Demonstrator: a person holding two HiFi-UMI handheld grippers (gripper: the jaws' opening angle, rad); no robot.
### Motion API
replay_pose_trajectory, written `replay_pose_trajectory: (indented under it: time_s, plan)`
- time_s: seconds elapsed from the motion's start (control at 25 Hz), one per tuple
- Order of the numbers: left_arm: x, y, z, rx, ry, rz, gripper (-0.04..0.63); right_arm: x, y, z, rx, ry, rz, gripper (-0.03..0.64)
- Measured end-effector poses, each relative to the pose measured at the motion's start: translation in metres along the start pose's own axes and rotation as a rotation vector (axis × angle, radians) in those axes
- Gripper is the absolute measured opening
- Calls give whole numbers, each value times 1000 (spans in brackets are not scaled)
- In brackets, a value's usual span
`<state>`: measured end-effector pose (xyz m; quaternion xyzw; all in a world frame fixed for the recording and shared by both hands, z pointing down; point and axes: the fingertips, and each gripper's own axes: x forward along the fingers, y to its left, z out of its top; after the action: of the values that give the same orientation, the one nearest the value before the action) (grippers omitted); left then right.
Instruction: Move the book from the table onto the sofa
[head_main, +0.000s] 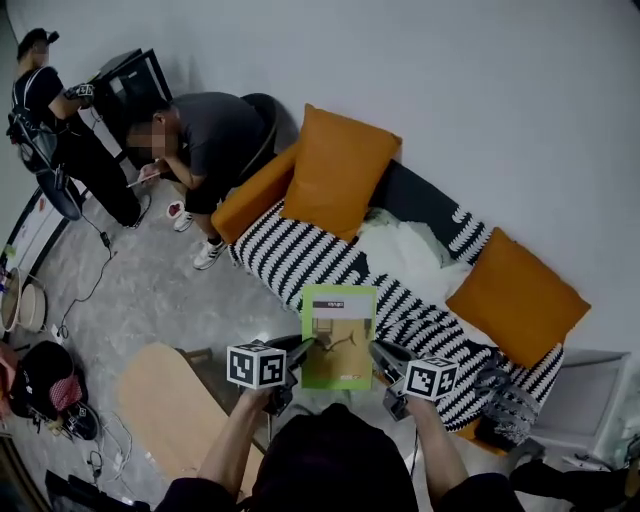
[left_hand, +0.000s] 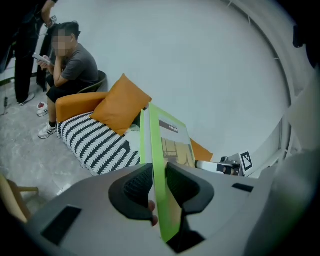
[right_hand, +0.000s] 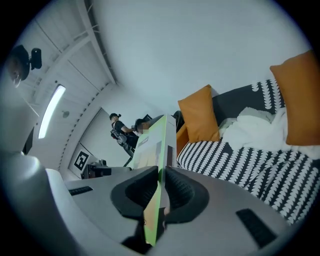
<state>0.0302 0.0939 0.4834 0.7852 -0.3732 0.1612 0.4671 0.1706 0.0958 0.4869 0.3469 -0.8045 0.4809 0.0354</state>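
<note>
A thin book (head_main: 339, 337) with a lime-green border is held flat in the air between both grippers, just in front of the sofa's (head_main: 300, 255) black-and-white striped seat. My left gripper (head_main: 302, 352) is shut on the book's left edge. The same book (left_hand: 161, 170) runs edge-on between the dark pads in the left gripper view. My right gripper (head_main: 380, 356) is shut on the right edge, and the book (right_hand: 157, 170) stands upright between its pads in the right gripper view. The sofa (right_hand: 250, 160) lies beyond it.
Two orange cushions (head_main: 338, 170) (head_main: 515, 297) and a white cloth (head_main: 405, 245) lie on the sofa. A wooden table (head_main: 170, 400) stands at lower left. A seated person (head_main: 200, 140) and a standing person (head_main: 45, 120) are at upper left. Bags and cables (head_main: 50, 385) lie on the floor.
</note>
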Motion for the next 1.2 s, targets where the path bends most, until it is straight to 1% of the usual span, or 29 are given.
replay_pose_trajectory:
  time_s: [0.12,0.28,0.52,0.68,0.88,1.04,1.2]
  plan:
    - [16,-5,12,8,7,-2,100,-2,-13,14,11,-11,-2,61]
    - [31,2,27,12,19,0,100,7,-26,26,31,-23,-7,61]
    - [47,36,67,14,35,-10,100,51,-38,53,56,-29,-18,61]
    - [52,68,105,17,52,-23,100,92,-39,78,72,-37,-39,61]
    - [56,105,152,21,66,-58,98,139,-35,109,84,-55,-69,61]
    - [61,123,174,19,84,-77,98,160,-36,124,102,-60,-89,61]
    - [70,128,190,18,89,-77,98,170,-43,135,119,-63,-98,61]
